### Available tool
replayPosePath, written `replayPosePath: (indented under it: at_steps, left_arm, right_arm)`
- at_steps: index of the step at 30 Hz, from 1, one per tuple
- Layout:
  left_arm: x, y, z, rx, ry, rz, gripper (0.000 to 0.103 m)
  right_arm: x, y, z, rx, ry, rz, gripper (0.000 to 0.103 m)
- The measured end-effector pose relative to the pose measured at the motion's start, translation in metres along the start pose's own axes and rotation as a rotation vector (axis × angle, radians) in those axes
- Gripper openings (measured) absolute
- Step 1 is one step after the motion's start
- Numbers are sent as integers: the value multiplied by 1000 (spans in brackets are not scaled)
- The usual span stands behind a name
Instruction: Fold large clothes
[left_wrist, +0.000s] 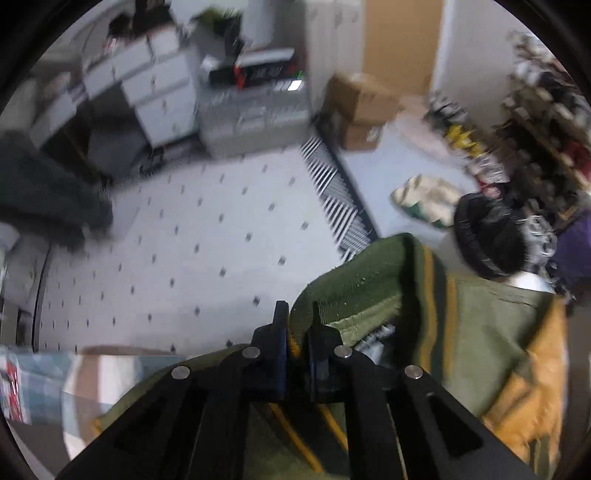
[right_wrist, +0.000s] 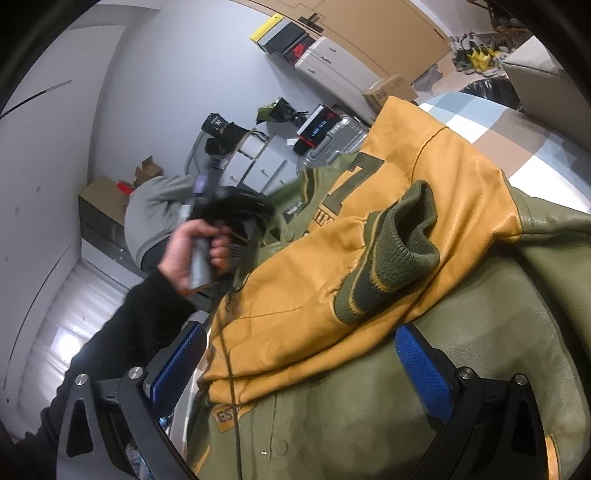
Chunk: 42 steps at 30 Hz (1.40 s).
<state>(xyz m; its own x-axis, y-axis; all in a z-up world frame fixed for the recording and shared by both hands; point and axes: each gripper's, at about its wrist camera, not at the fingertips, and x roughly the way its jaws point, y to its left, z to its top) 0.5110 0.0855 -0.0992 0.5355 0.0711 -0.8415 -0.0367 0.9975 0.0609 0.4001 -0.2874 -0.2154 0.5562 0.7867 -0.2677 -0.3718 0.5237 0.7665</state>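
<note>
Now left claw (left_wrist: 298, 325) pinching jacket (left_wrist: 369, 295).

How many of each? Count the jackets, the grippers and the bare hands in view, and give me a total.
jacket: 1
grippers: 2 (left gripper, right gripper)
bare hand: 1
Total: 4
</note>
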Motion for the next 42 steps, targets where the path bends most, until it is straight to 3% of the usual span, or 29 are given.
replayPosePath:
  at_steps: [4, 9, 12, 15, 17, 23, 28, 31, 33, 39, 42]
  left_arm:
    - [-90, -3, -43, 108, -132, -89, 3]
    - [-148, -10, -130, 208, -171, -167, 3]
    - [-148, -8, -172, 171, -155, -230, 3]
    - [-123, 7, -196, 30, -128, -311, 3]
    - [-110, 14, -209, -47, -166, -333, 3]
    - [-106, 26, -226, -224, -285, -453, 2]
    - [-107, 29, -220, -200, -288, -499, 2]
    - [-93, 31, -217, -233, -239, -539, 2]
    - [-87, 35, -218, -266, -228, -561, 2]
    - [-90, 38, -224, -296, -241, -587, 2]
    - [-92, 34, -224, -283, -250, -577, 2]
  right_arm:
    - [0, 1, 0, -4, -2, 0, 103]
    - [-4, 2, -1, -13, -19, 2, 103]
    - [-9, 2, -1, -19, -32, 9, 103]
    - [-10, 3, -2, -32, -34, 11, 103]
    - [-9, 5, -3, -51, -31, 4, 103]
    - [-1, 15, -7, -97, -2, 31, 103]
    - [2, 20, -5, -93, 2, 53, 103]
    - [9, 38, 9, -101, 28, 52, 103]
    - [19, 55, 26, -109, 26, 2, 103]
    - [84, 60, 74, -95, 117, -296, 103]
    - [111, 53, 86, -64, 179, -337, 84]
